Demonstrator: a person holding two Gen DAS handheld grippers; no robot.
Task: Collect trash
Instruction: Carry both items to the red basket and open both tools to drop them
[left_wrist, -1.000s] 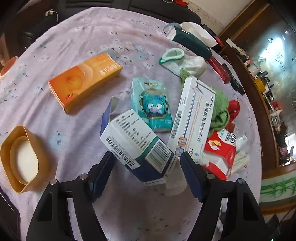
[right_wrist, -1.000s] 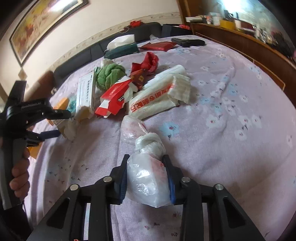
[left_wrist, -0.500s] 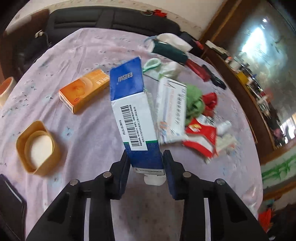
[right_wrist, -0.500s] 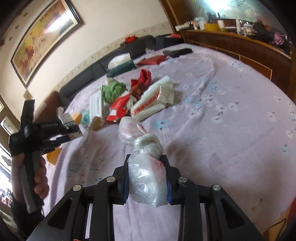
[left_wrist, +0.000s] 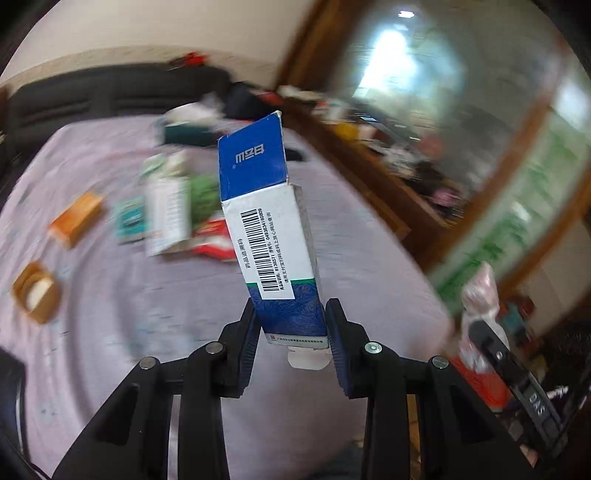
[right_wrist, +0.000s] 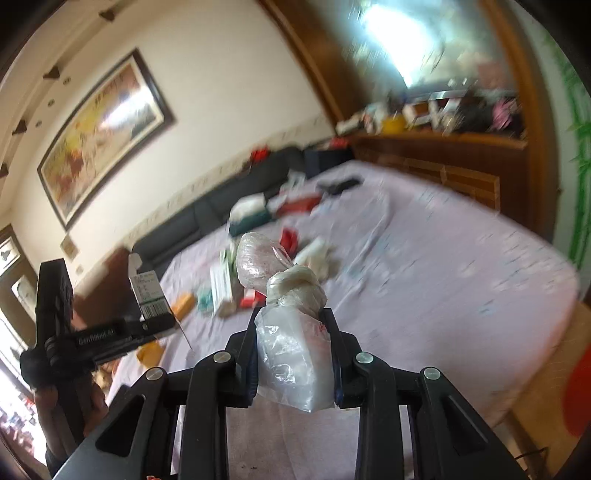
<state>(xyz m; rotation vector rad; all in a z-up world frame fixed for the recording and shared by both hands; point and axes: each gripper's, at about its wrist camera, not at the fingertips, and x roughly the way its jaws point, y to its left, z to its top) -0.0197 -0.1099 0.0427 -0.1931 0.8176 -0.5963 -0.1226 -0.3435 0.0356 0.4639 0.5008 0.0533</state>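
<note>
Lilac tablecloth (left_wrist: 155, 332), beyond both tongs: several wrappers and boxes left. I hold: left gripper (left_wrist: 291, 332) pinching blue carton (left_wrist: 273, 236); right gripper (right_wrist: 293, 350) pinching knotted plastic bag (right_wrist: 291, 328).

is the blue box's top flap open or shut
Open. The blue box, clamped upright in the left gripper, has its top flap sticking up past the white body, not folded over the end.

Framed painting (right_wrist: 103, 136) on the cream wall at ten o'clock; dark sofa (right_wrist: 221, 210) below it, behind the lilac-clothed table (right_wrist: 461, 266); wooden sideboard (right_wrist: 443, 155), cluttered on top, at two o'clock.
</note>
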